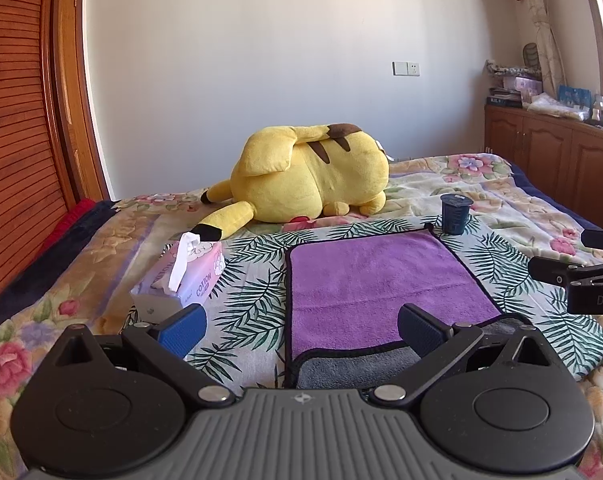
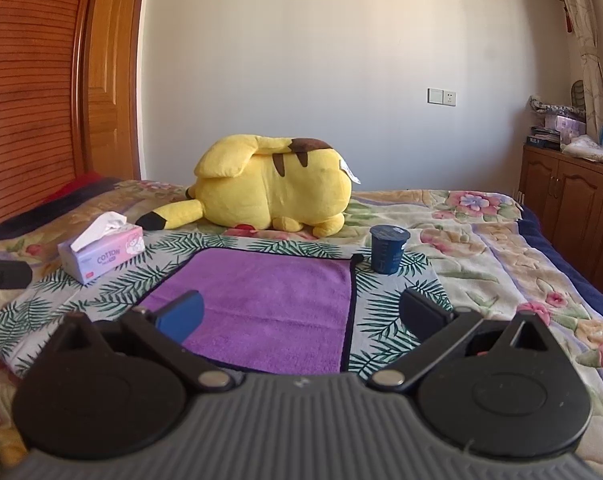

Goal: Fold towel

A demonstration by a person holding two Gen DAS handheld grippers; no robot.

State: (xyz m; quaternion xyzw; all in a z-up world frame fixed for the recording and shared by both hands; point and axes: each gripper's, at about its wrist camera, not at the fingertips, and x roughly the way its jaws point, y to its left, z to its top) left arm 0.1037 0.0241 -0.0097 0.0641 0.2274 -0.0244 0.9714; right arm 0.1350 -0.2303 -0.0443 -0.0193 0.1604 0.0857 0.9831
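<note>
A purple towel (image 1: 381,284) with a dark edge and grey underside lies on a leaf-print cloth on the bed; its near edge is folded over, with grey showing in front. It also shows in the right wrist view (image 2: 269,304). My left gripper (image 1: 301,330) is open and empty, above the towel's near left edge. My right gripper (image 2: 301,314) is open and empty, above the towel's near right part. The right gripper's fingers (image 1: 561,272) show at the right edge of the left wrist view.
A pink tissue box (image 1: 189,276) (image 2: 101,256) lies left of the towel. A dark blue cup (image 1: 455,214) (image 2: 387,250) stands at the towel's far right corner. A yellow plush toy (image 1: 309,176) (image 2: 273,188) lies behind. A wooden cabinet (image 2: 573,208) stands right of the bed.
</note>
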